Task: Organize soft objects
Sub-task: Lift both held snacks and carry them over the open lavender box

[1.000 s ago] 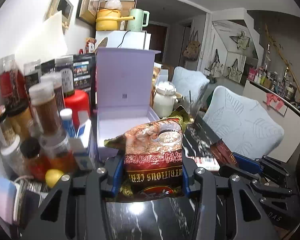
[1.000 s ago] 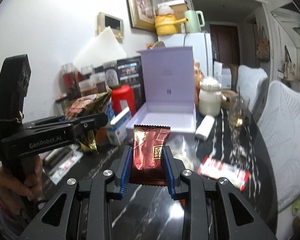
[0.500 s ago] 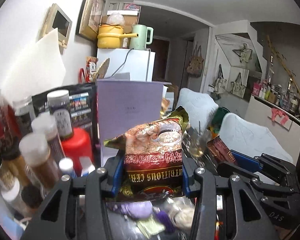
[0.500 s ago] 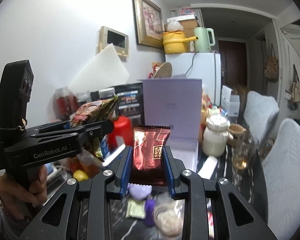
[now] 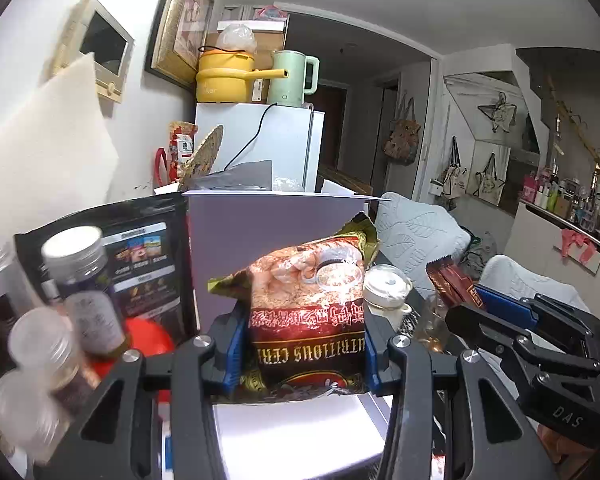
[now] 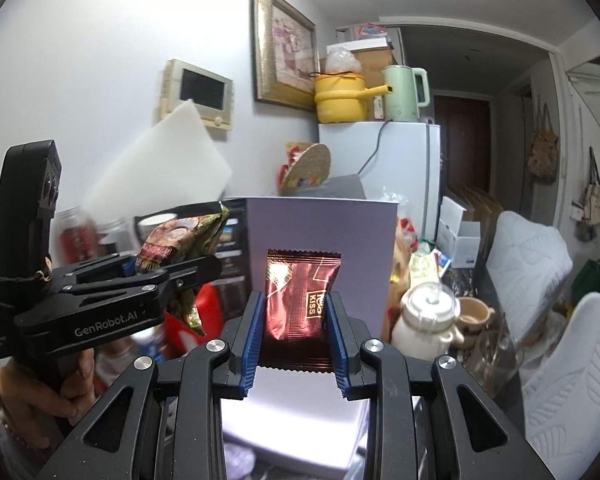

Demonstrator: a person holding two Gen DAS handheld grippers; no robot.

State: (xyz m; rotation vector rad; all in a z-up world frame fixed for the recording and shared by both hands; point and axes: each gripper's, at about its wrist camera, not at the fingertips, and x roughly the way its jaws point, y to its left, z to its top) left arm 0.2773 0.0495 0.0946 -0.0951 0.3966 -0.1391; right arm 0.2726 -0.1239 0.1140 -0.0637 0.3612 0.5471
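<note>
My left gripper (image 5: 304,340) is shut on a red and gold cereal bag (image 5: 306,304) and holds it over the open lavender box (image 5: 300,432). The bag also shows in the right wrist view (image 6: 176,248), with the left gripper (image 6: 172,272) at the left. My right gripper (image 6: 294,320) is shut on a dark red snack packet (image 6: 300,288) above the box's white tray (image 6: 292,412), facing the upright lid (image 6: 320,224). In the left wrist view the right gripper (image 5: 480,300) holds that packet (image 5: 448,280) at the right.
Spice jars (image 5: 76,280), a red canister (image 5: 148,332) and a black pouch (image 5: 140,248) crowd the left. A white ceramic jar (image 6: 428,320) and a glass (image 6: 488,344) stand right of the box. White chairs (image 6: 560,360) are at the right, a fridge (image 6: 396,160) behind.
Both grippers have moved forward and over the lavender box with their packets still held. The loose small items on the table have dropped out of view.
</note>
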